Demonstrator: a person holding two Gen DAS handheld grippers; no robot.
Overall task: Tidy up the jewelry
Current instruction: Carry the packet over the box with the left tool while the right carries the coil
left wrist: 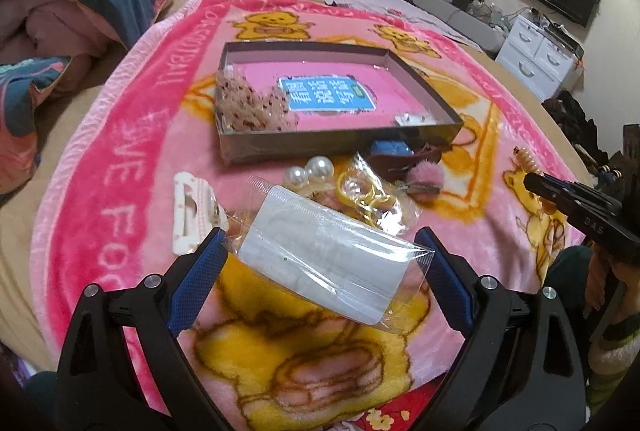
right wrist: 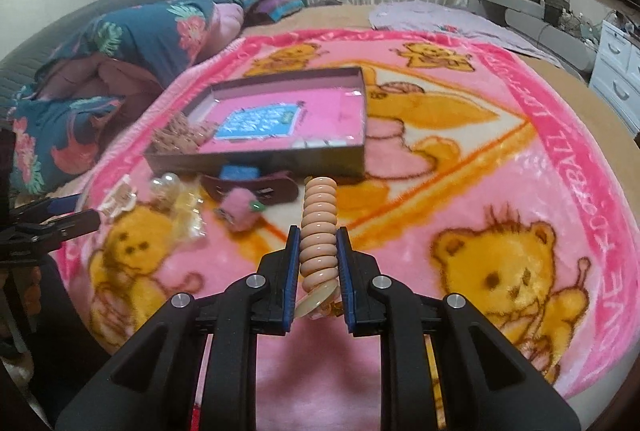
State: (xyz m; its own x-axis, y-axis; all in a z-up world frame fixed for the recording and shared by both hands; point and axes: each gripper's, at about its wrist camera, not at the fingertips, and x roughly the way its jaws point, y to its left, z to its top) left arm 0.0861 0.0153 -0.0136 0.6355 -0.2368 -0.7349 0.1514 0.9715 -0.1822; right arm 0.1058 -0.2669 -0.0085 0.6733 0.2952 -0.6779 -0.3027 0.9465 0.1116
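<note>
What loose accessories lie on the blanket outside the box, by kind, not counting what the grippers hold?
Pearl balls: 2
White hair clip: 1
Bag of yellow hair ties: 1
Pink pom-pom clip: 1
Blue item by the box: 1
Brown strap: 1
Total: 7

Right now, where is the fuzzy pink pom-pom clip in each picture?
Left wrist view: the pink pom-pom clip lies right of centre on the blanket, just in front of the open box's near wall, right of the bag of yellow hair ties.
Right wrist view: it lies left of centre, up and to the left of the right claw shut on the coil hair tie.
Shared landmark: the open box.
</note>
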